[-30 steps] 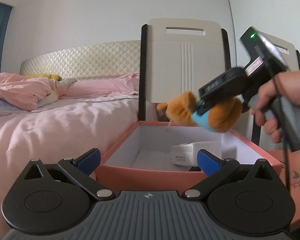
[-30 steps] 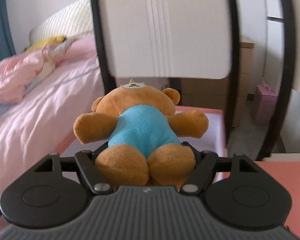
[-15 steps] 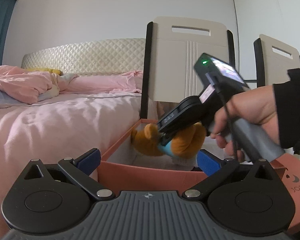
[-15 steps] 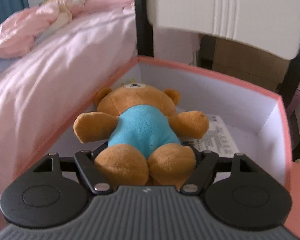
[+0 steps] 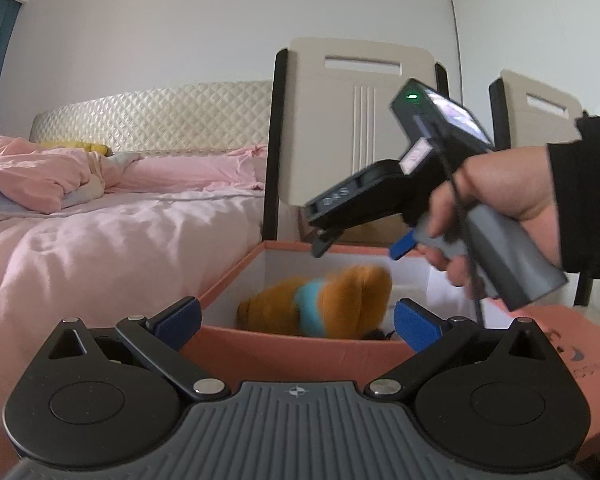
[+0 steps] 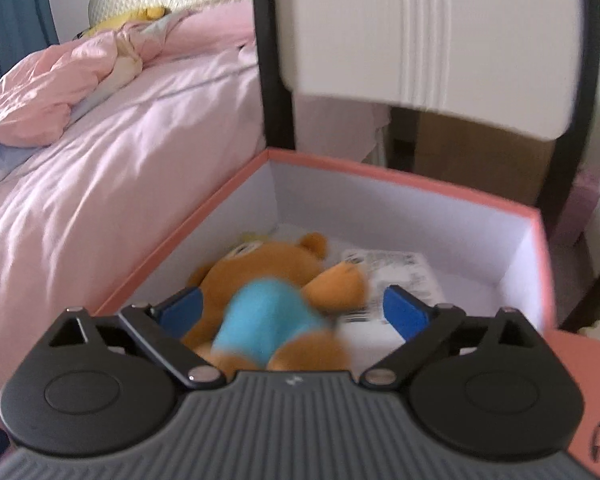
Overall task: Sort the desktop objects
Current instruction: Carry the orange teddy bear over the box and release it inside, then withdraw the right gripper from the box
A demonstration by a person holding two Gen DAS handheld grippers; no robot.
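Note:
A brown plush bear in a blue shirt lies blurred inside the pink box, free of any grip; the left wrist view shows the bear low in the box. My right gripper is open above the box, its blue pads spread either side of the bear. Seen from the left, the right gripper hangs over the box in a person's hand. My left gripper stands open at the box's near wall, holding nothing. A white packet lies beside the bear.
A bed with pink bedding runs along the left of the box. Two cream chairs with black frames stand behind it. A pink lid lies at the right. A cardboard carton sits under the chair.
The right gripper has opened and let go of the bear, which dropped into the box. That gripper has risen above the box rim. The left gripper has barely moved.

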